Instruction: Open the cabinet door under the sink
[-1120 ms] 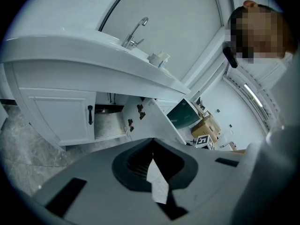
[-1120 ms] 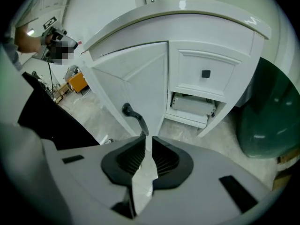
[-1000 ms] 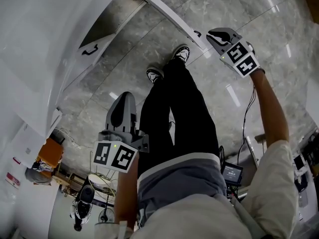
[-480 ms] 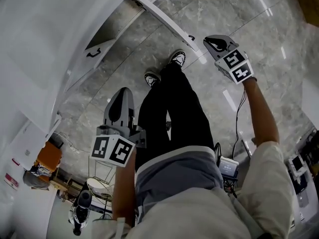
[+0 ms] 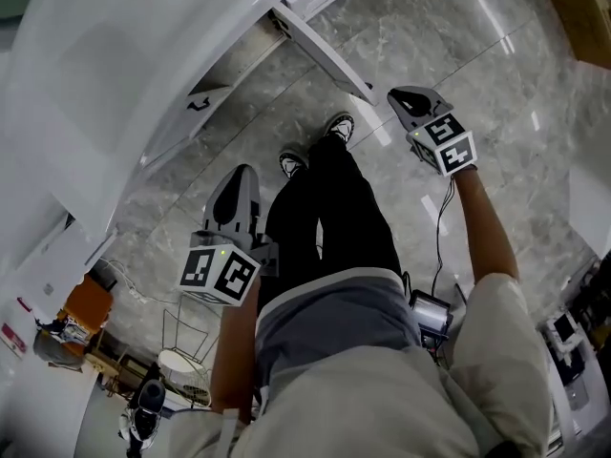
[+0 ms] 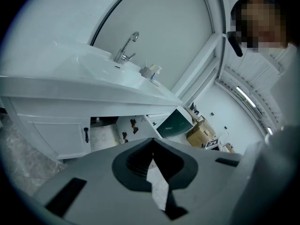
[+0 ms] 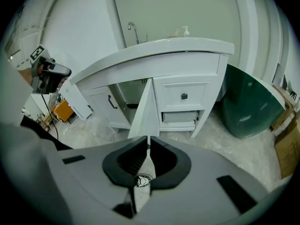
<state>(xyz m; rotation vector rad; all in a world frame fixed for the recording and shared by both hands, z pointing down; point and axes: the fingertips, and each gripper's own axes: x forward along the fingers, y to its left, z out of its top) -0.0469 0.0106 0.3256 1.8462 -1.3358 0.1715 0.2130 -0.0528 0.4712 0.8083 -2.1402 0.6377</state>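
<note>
**Door under the sink stands open; both tools empty**

We note a grey marble floor (image 5: 477, 55) under everything. On it stands the white counter (image 7: 154, 50) with the sink set in its top.

Below the sink the cabinet door (image 7: 145, 111) is swung out from the front, edge-on in the right gripper view, with the dark opening behind it. The neighbouring door (image 7: 101, 107), with a black handle, is closed flat. To the right of the open door there is a drawer (image 7: 183, 96) with a black knob.

A dark green bin (image 7: 248, 107) sits on the floor beside the counter's right end.

The person's black trouser legs (image 5: 334, 198) stand between the two tools.

The right hand-held gripper (image 5: 409, 96) is near the free edge of the open door. It is clenched to a thin slit, grasping nothing.

The left hand-held gripper (image 5: 239, 175) hangs lower, well apart from the door. Its tips meet, nothing between.

A chrome faucet (image 6: 127, 46) stands on the counter.
</note>
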